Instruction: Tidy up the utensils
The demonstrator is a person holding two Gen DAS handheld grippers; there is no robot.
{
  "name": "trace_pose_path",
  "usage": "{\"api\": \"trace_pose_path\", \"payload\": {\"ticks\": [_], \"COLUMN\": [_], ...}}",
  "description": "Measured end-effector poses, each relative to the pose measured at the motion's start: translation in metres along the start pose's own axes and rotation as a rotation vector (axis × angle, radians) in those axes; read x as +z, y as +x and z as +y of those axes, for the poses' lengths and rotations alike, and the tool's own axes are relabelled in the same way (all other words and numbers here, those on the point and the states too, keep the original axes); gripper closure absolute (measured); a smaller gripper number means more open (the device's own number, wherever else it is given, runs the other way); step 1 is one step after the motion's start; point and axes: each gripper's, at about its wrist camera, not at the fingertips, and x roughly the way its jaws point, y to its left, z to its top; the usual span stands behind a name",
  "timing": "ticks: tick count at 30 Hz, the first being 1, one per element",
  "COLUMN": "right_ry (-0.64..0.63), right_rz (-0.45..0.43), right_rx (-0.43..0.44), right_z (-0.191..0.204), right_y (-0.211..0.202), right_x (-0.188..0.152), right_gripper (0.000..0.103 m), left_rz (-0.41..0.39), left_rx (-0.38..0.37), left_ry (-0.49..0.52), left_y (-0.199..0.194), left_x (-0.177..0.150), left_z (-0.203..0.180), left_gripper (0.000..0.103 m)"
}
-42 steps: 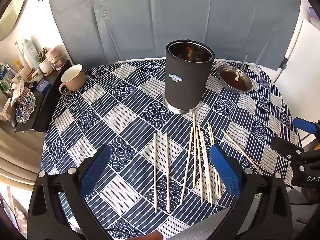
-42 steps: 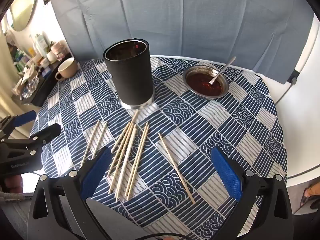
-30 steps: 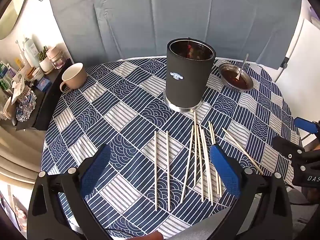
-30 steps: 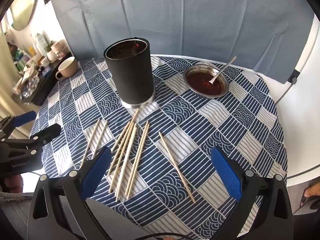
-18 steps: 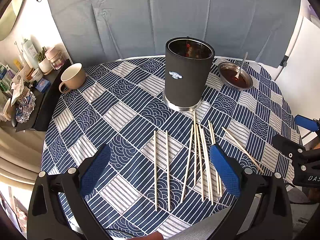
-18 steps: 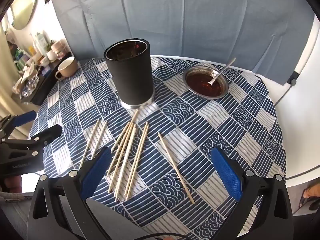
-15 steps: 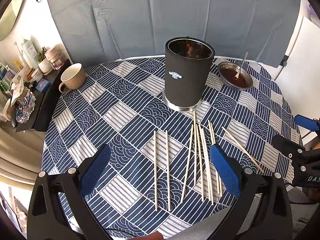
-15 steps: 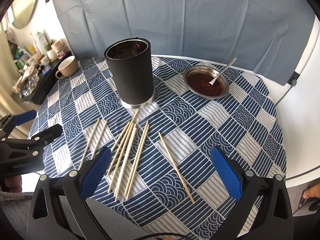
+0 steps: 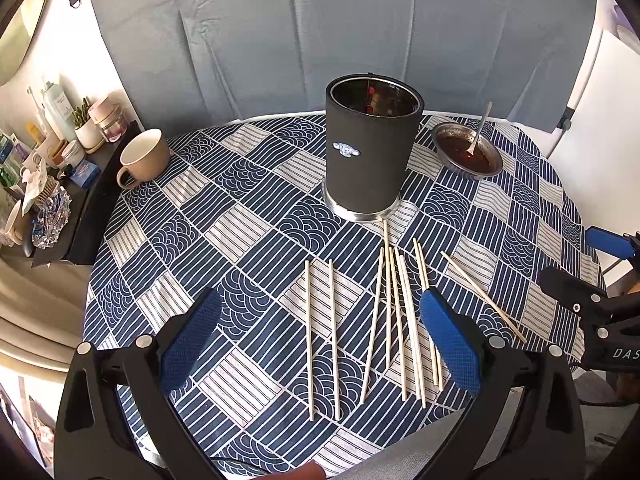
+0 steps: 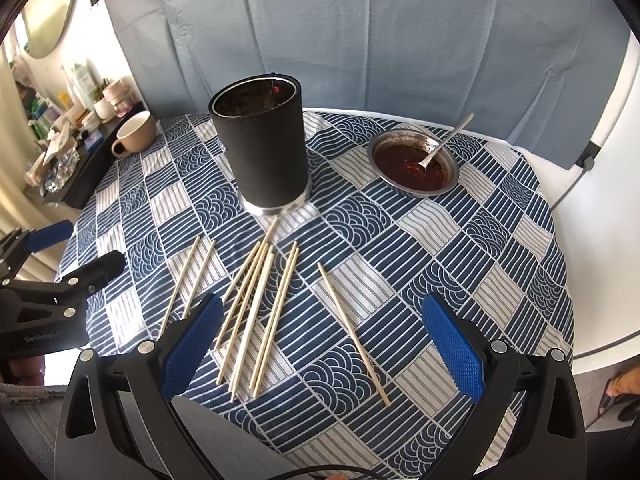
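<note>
Here, in the left wrist view, the left gripper (image 9: 320,334) hangs over the near edge of the round table covered in a blue-and-white patterned cloth (image 9: 248,216), its blue-padded fingers (image 9: 191,336) spread wide and holding nothing. Between and just past them lie the pale wooden chopsticks (image 9: 394,312): two parallel sticks to the left, a loose fan of several in the middle, and one slanted stick apart toward the right edge. The tall black cylindrical holder with a steel rim (image 9: 370,156) stands upright near the table's centre, the tip of one stick close to its base. A beige ceramic mug (image 9: 142,158) sits at the left edge, and a small metal bowl of dark red sauce with a spoon (image 9: 466,152) sits toward the far right edge.

In the right wrist view, the right gripper (image 10: 320,340) also hovers above the near edge, fingers (image 10: 450,344) wide apart, touching nothing. The single slanted stick (image 10: 352,332) lies between them, the fan of sticks just inside the left finger. The left gripper shows at the left edge, off the cloth. The holder stands beyond the fan; the bowl lies to its right.
</note>
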Motion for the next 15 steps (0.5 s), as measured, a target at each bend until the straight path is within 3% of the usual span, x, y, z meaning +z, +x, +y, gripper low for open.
{"api": "trace_pose_path", "payload": {"ticks": [15], "right_ry": [-0.003], "right_rz": [0.013], "right_rx": [0.007], "right_z": [0.0001], "right_y": [0.0029], "right_x": [0.0005], "right_gripper": [0.008], "left_rz": [-0.001], "left_rx": [0.004], "left_ry": [-0.018], "left_y": [-0.0032], "left_x": [0.0008], "left_z": [0.0056], "left_gripper": [0.006]}}
